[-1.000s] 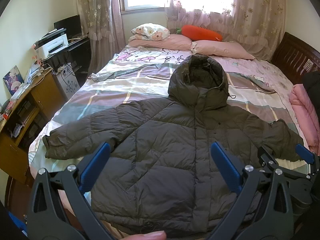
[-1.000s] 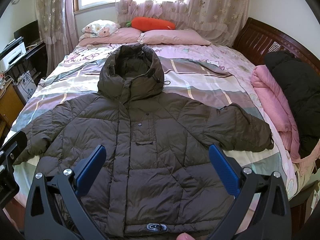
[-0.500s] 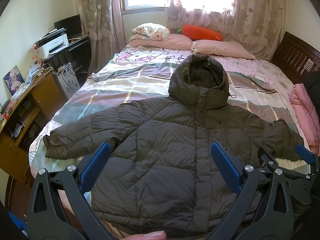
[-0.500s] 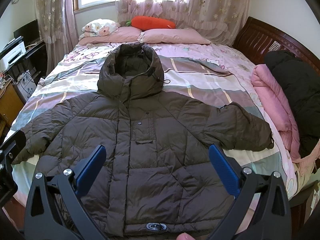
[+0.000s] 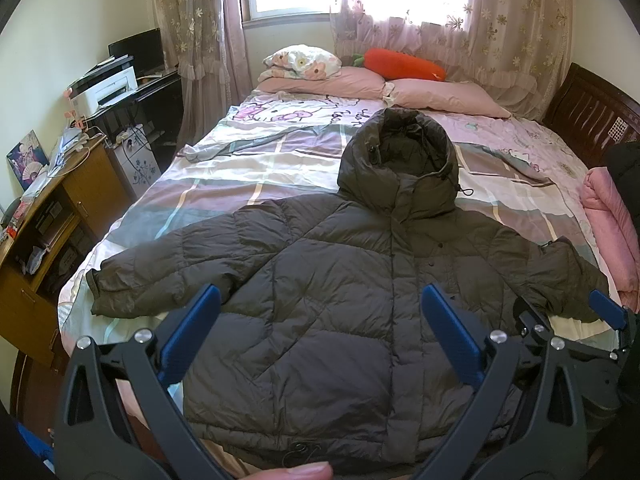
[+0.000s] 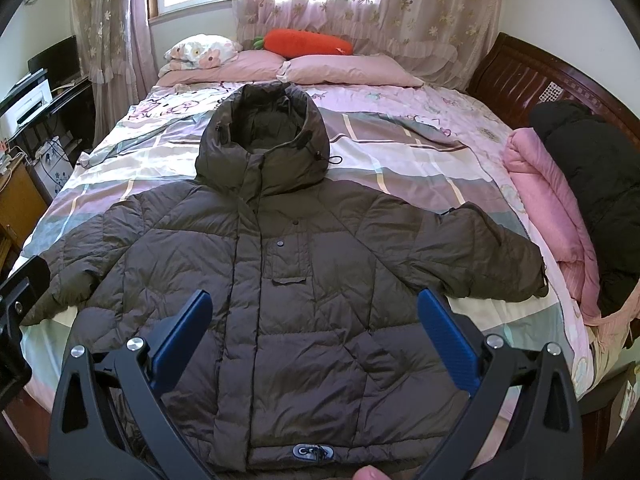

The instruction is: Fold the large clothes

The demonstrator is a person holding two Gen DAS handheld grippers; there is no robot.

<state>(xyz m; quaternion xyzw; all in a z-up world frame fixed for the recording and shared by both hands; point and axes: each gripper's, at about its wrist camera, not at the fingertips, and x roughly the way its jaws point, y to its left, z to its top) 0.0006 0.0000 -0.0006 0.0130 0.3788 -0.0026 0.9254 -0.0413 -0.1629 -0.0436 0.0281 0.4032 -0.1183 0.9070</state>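
Observation:
A large dark olive hooded puffer jacket [image 5: 328, 304] lies flat and front-up on the bed, sleeves spread to both sides, hood toward the pillows; it also shows in the right wrist view [image 6: 304, 280]. My left gripper [image 5: 320, 300] is open and empty, held above the jacket's lower body. My right gripper [image 6: 316, 298] is open and empty, above the jacket's lower front near the hem. The right gripper's body shows at the right edge of the left wrist view [image 5: 600, 312].
The bed [image 6: 420, 148] has a patterned sheet, pink pillows [image 6: 348, 68] and an orange carrot plush [image 6: 308, 42] at the head. A folded pink quilt [image 6: 552, 216] and a black garment [image 6: 596, 184] lie at the right. A wooden desk [image 5: 60, 200] and printer [image 5: 104, 88] stand left.

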